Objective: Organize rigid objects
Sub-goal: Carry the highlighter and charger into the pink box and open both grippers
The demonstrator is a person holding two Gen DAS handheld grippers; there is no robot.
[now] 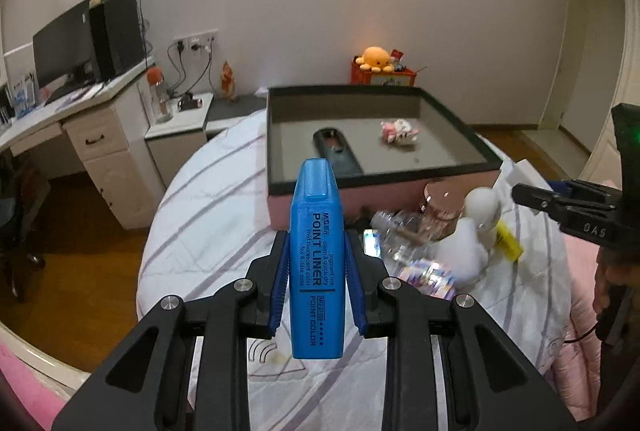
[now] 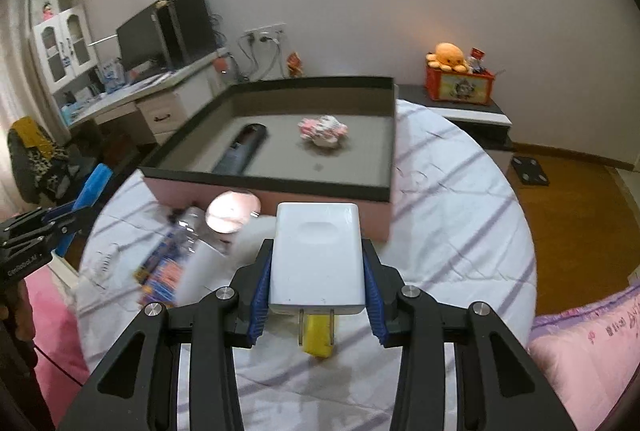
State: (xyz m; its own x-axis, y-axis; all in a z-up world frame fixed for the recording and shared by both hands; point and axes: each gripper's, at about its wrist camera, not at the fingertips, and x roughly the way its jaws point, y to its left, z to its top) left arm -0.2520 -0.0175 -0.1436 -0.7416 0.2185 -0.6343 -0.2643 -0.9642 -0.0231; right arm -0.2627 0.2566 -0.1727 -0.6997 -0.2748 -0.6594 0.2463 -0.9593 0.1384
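My left gripper (image 1: 316,271) is shut on a blue highlighter pen (image 1: 316,263), held upright above the bed in front of the box. My right gripper (image 2: 318,271) is shut on a white plug adapter (image 2: 318,259) with its metal prongs toward the camera. A pink box (image 1: 380,199) with a dark rim and grey floor lies on the bed; it holds a black remote (image 1: 334,151) and a pink-and-white toy (image 1: 400,133). The box (image 2: 372,135), remote (image 2: 240,151) and toy (image 2: 322,131) also show in the right wrist view.
Loose items lie on the striped bedsheet before the box: a clear bottle (image 1: 396,235), a rose-gold lid (image 1: 444,203), a white figure (image 1: 472,231), a yellow item (image 1: 510,243) and colourful packets (image 1: 428,275). A desk (image 1: 76,111) stands left; an orange plush (image 1: 374,59) is behind.
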